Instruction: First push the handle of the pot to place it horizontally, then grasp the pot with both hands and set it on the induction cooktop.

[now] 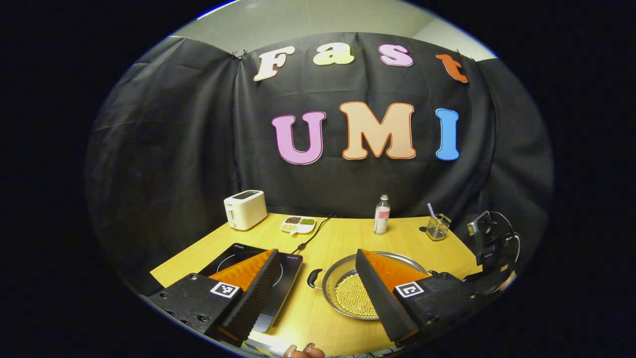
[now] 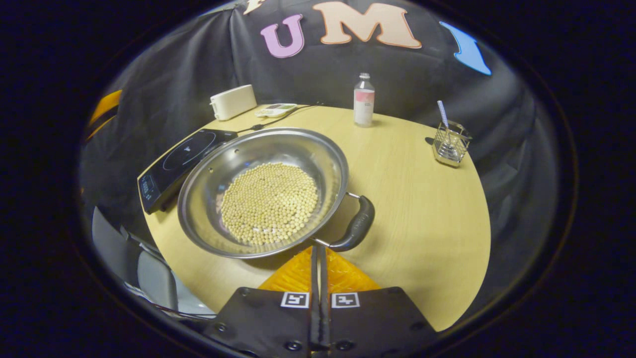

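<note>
A steel pot [image 2: 208, 199] with pale beans in it sits on the wooden table, just right of the black induction cooktop [image 2: 184, 151]. Its black side handle [image 2: 357, 224] points toward the right gripper view's lower right. My right gripper [image 2: 318, 248] is shut with nothing in it, its tips right at the pot's near rim beside the handle's lower end. In the left gripper view, my left gripper [image 1: 317, 253] hangs open above the table's front; one finger lies over the cooktop [image 1: 293, 263], the other over the pot [image 1: 343, 293]. The pot's other black handle [image 1: 313, 278] shows between them.
A white toaster [image 1: 245, 209], a divided snack dish [image 1: 298, 224] and the cooktop's cable lie at the back left. A bottle [image 2: 363, 99] stands at the back. A wire holder with a straw [image 2: 449, 144] is at the right. A chair [image 2: 149, 271] sits off the table's front edge.
</note>
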